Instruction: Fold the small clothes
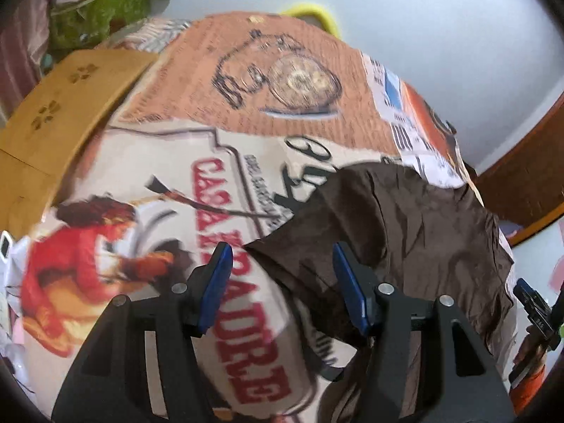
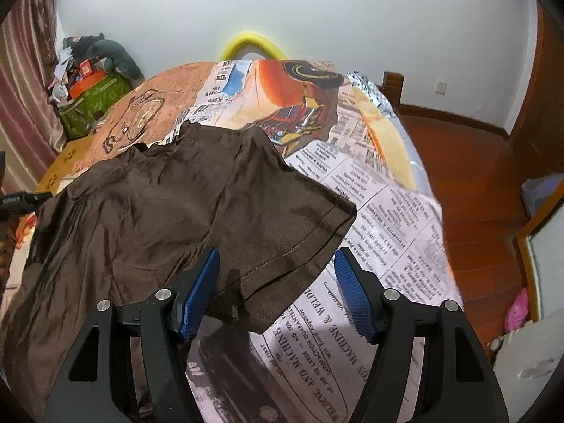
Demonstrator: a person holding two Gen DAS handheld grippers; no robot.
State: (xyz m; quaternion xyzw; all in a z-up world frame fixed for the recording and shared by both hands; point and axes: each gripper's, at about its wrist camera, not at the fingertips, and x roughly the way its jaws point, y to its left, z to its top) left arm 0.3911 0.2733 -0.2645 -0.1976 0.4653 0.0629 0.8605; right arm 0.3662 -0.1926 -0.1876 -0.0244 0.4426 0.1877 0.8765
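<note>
A small dark brown garment [image 2: 169,204] lies spread and wrinkled on the printed bedspread [image 2: 387,211]. Its hemmed right end reaches between the fingers of my right gripper [image 2: 276,264], which is open with blue pads just above the cloth's edge. In the left wrist view the same brown garment [image 1: 405,239] lies to the right, its left corner pointing between the fingers of my left gripper [image 1: 280,257], which is open and empty over the bedspread [image 1: 176,176]. The right gripper's tip [image 1: 535,310] shows at the far right edge of the left view.
A wooden headboard or side panel [image 1: 53,112] runs along the bed's left. A green bag with clutter [image 2: 91,102] stands by the curtain. A yellow curved object [image 2: 252,44] sits behind the bed. Wooden floor [image 2: 469,183] lies to the right.
</note>
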